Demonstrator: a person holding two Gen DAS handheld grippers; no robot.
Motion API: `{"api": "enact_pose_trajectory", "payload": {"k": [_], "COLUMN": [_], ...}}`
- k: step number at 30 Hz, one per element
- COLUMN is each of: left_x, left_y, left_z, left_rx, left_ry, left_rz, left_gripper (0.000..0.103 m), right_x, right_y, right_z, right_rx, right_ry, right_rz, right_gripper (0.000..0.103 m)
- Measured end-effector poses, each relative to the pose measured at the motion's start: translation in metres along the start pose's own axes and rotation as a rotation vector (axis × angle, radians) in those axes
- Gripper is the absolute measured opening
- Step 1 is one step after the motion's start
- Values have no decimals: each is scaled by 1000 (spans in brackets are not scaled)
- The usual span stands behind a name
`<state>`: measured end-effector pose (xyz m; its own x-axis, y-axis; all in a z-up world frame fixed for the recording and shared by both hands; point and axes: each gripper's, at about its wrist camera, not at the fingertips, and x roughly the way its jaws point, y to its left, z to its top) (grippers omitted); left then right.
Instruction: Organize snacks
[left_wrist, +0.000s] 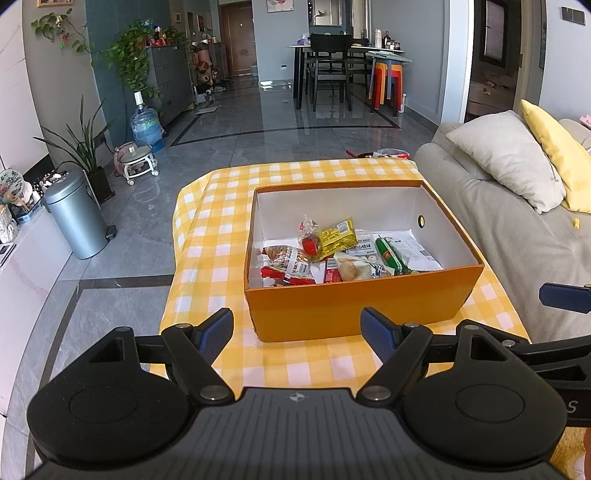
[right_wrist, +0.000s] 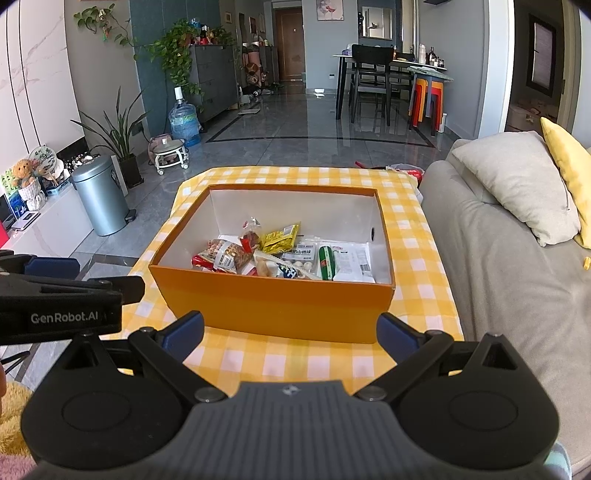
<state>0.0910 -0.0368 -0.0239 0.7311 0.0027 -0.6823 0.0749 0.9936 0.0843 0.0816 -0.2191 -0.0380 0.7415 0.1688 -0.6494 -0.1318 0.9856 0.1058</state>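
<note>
— Both grippers hang back from the box (left_wrist: 354, 310), side by side: left gripper (left_wrist: 297, 332) and right gripper (right_wrist: 290, 334), jaws spread wide, nothing in either.

— Why hold off there?

— My guess: the snacks (left_wrist: 332, 254) already sit inside the box, on the checked cloth (left_wrist: 218, 221), so both stay clear.

— Which way does it run?

— Long side across, left to right. The green packet (right_wrist: 325, 263) inside points away from us, towards the far wall.

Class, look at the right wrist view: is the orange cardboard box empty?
No, the orange cardboard box holds a pile of snack packets on its white floor.
</note>
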Motion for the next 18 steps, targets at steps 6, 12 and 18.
{"api": "enact_pose_trajectory", "payload": {"k": [6,12,18], "left_x": [0,-2,-1], "left_y": [0,-3,-5], "left_z": [0,-1,1], "left_rx": [1,-7,-5], "left_ry": [2,12,25], "left_rz": [0,2,0], "left_gripper": [92,90,88], "right_x": [0,1,2], "right_y": [0,-1,-1], "right_z": [0,-1,-2], "right_rx": [-1,0,1], "right_ry": [0,4,8], "right_rz": [-1,-3,-2], "right_gripper": [97,97,97]}}
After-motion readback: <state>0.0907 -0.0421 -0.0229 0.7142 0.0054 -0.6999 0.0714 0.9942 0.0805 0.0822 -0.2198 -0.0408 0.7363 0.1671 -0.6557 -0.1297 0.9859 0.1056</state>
